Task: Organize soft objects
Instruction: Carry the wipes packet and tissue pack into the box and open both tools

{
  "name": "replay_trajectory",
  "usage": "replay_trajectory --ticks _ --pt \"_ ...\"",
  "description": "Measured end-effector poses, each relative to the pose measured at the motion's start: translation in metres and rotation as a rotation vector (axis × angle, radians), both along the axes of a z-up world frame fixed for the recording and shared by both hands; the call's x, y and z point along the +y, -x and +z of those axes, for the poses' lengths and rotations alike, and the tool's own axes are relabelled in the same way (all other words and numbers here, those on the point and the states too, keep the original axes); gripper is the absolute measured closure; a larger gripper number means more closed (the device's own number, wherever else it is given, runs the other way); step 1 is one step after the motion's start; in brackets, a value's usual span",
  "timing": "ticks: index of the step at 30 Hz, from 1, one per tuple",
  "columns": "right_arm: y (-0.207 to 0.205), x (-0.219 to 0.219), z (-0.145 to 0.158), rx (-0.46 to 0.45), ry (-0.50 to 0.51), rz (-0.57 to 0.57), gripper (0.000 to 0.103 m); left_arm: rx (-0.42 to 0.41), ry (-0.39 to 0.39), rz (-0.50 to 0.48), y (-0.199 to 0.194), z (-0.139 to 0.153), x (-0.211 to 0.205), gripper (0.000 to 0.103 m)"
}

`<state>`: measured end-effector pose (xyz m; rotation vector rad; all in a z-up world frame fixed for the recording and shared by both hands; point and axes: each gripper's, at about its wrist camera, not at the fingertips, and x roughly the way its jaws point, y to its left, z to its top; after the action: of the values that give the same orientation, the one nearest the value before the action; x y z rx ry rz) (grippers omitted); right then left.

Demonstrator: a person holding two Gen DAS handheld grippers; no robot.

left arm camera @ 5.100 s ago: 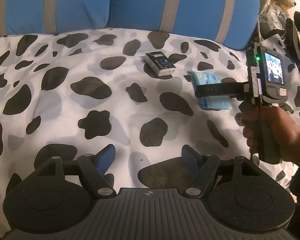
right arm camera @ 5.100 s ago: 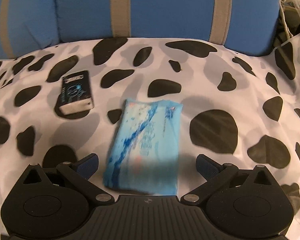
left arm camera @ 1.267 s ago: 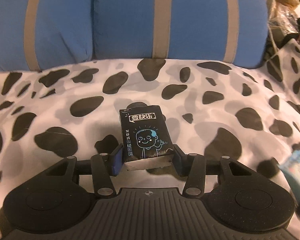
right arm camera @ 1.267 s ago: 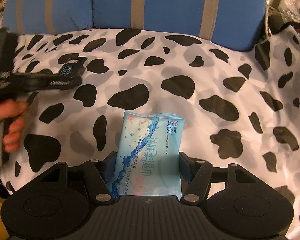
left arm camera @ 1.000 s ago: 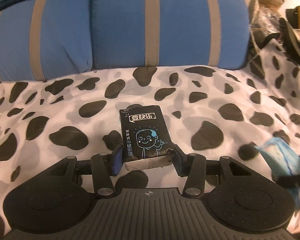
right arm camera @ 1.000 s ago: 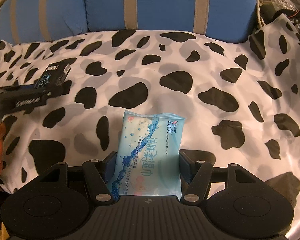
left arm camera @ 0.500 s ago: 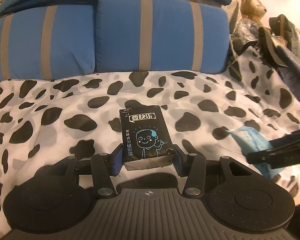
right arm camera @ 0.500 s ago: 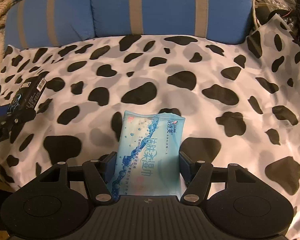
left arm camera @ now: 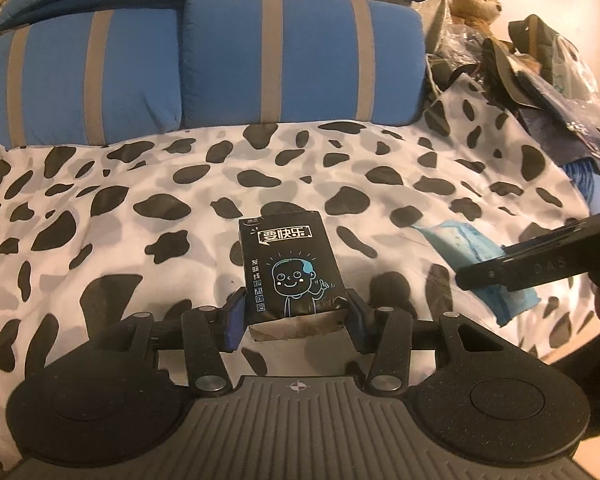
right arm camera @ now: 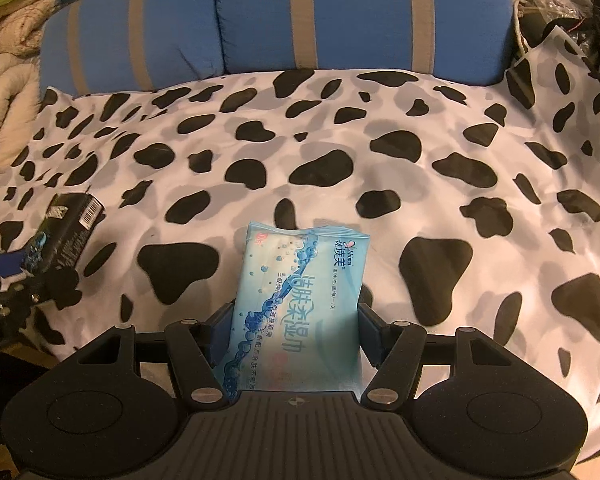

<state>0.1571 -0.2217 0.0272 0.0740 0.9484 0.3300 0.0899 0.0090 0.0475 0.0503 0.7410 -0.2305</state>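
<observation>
Two soft packs lifted clear above the spotted bed cover [right arm camera: 380, 152], black tissue pack [left arm camera: 294, 276] clamped sideways in left gripper [left arm camera: 294, 316], blue wipes pack [right arm camera: 300, 304] clamped likewise in right gripper [right arm camera: 296, 332], probably for carrying both together elsewhere.

- My left wrist camera sat just behind the left gripper [left arm camera: 294, 316], looking forward and down along its fingers, close over the spotted bedspread [left arm camera: 100, 216] toward the blue pillows [left arm camera: 300, 56].
- My right wrist camera sat just behind the right gripper [right arm camera: 296, 332], angled down the same way toward those pillows [right arm camera: 364, 16].
- Both views shared the bedspread [right arm camera: 420, 152] and pillows; each caught the other gripper at its edge, the right gripper [left arm camera: 540, 264] and the left gripper [right arm camera: 4, 280].
</observation>
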Motion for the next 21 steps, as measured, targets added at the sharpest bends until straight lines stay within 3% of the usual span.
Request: replay_trajectory --ticks 11,21 --pt "0.035 0.005 0.000 0.005 -0.015 0.025 0.037 0.048 0.001 -0.012 0.037 -0.008 -0.003 0.055" --pt "0.061 0.007 0.003 0.008 -0.025 0.035 0.037 0.151 0.002 -0.037 0.068 -0.020 -0.003 0.055"
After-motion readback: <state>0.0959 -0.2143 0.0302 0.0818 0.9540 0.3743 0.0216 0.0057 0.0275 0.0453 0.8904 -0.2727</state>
